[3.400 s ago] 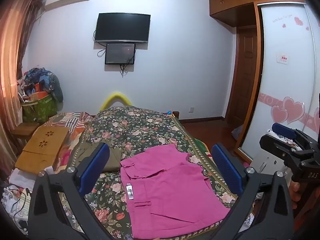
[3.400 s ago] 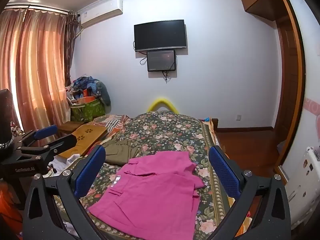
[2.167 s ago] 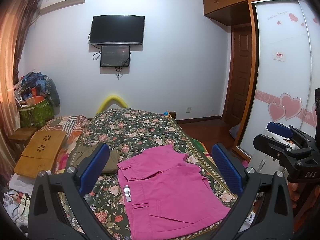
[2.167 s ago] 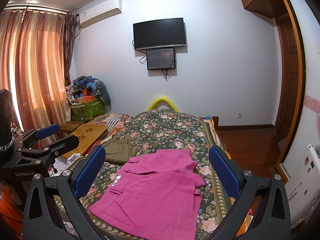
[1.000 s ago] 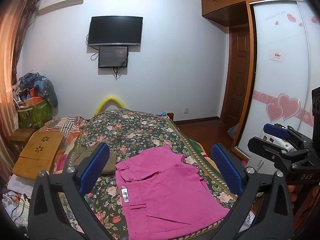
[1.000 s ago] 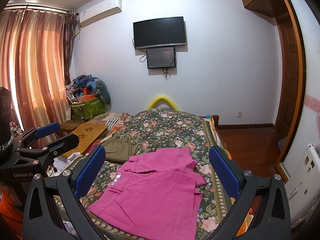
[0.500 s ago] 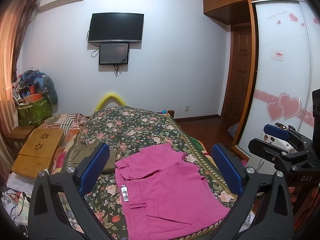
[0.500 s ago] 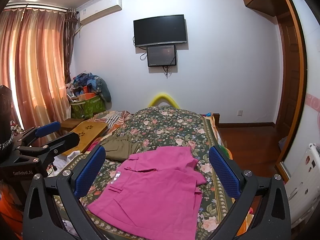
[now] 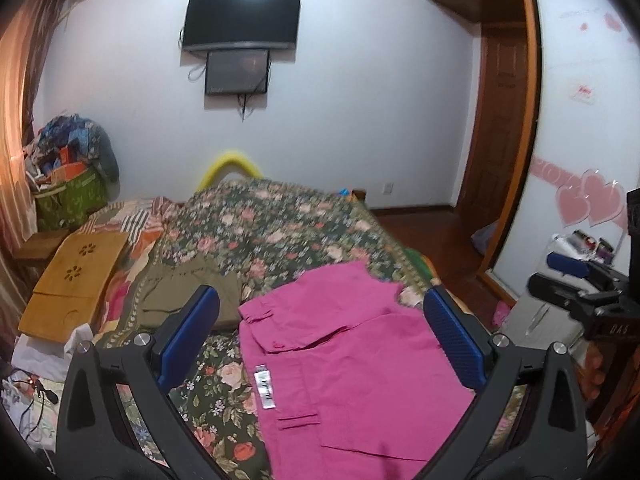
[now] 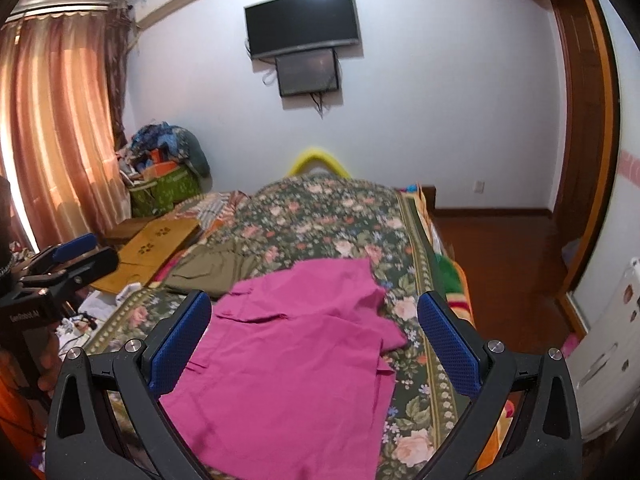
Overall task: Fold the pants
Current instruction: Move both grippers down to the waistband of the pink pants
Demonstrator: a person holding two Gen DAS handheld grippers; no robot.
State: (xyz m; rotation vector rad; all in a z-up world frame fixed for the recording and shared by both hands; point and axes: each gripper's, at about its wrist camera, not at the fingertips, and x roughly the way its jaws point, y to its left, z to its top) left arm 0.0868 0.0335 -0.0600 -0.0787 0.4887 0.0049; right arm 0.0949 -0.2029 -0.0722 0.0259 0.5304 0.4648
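A: How were the tongs held?

B: Both hovered above the near end of the bed (image 9: 280, 236), aimed forward over the pink pants (image 9: 352, 344). The left tongs (image 9: 318, 340) were spread wide and released, gripping nothing. The right tongs (image 10: 314, 340) were likewise released, blue pads far apart, clear of the cloth.

A: And the pants?

B: They lay on the floral bedspread at the near end, partly folded, a white label (image 9: 265, 387) showing. Folded olive garment (image 9: 188, 292) lay just to their far left.

A: Anything hard to see?

B: The near hem was cut off behind the tong frames. The holder's hands were mostly out of view.
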